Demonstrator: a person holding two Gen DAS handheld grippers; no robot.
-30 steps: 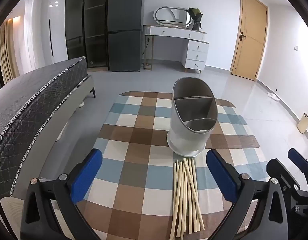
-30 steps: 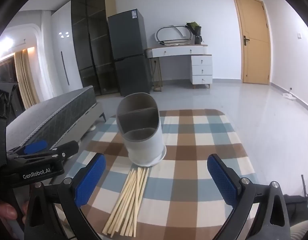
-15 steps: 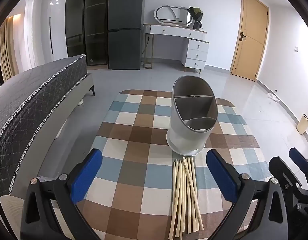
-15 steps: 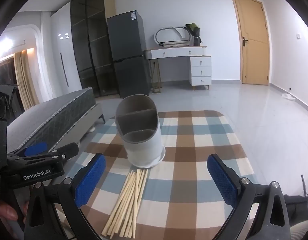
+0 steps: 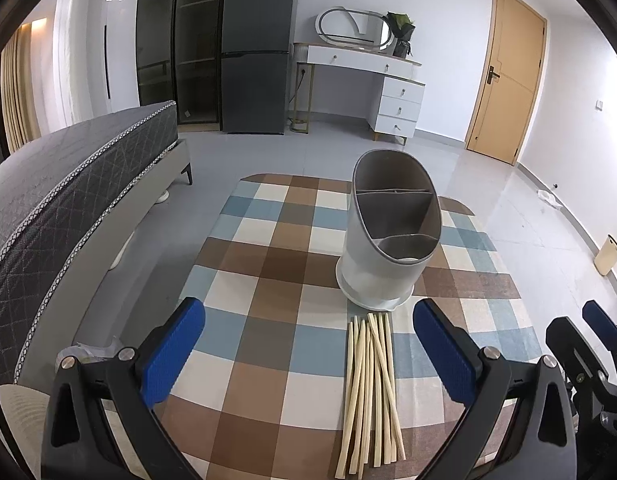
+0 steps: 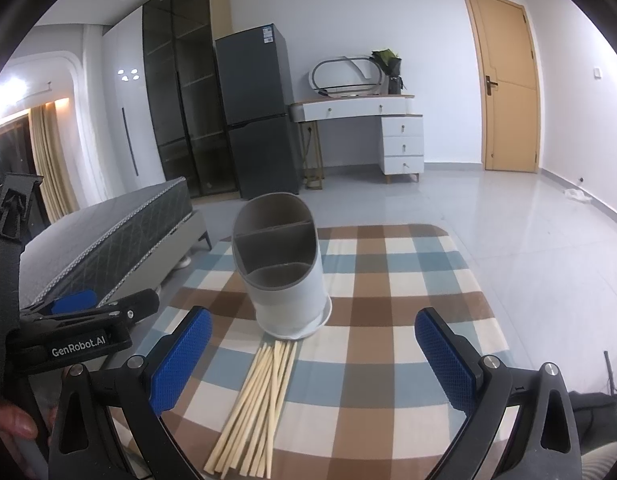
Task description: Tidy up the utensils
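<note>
Jaws spread wide on both grippers, nothing between the blue pads.

Left wrist view: left gripper (image 5: 308, 354) fills the bottom of the frame, pads apart w/ checked cloth showing between. Chopsticks (image 5: 370, 390) lie in a loose bundle at lower centre-right, tips fanned slightly, far ends just short of the utensil holder (image 5: 388, 240), which stands upright at centre-right. Holder is grey, oval, split into compartments by dividers, all empty as far as I can see. Right gripper (image 5: 588, 364) pokes in at the lower right edge. Judgement: sticks are laid pointing at the holder so either gripper can pick them from the near end & drop them in; nothing picked up yet, task looks to be at the start.

Right wrist view: right gripper (image 6: 312, 360) at bottom of frame, pads apart, chopsticks (image 6: 256, 396) running diagonally from lower centre-left up to the holder (image 6: 282, 268) at centre. Left gripper (image 6: 88, 328) sits at the left edge, a fingertip (image 6: 10, 420) of the person visible at lower left.

Surface & room: counter (image 5: 268, 264) covered w/ brown/blue/cream check cloth, rounded far corners. Bed (image 5: 68, 184) at left, dark fridge (image 5: 256, 60) at upper centre, white dresser (image 5: 372, 80) beside it, wooden door (image 5: 504, 76) at upper right. Grey tile floor.
</note>
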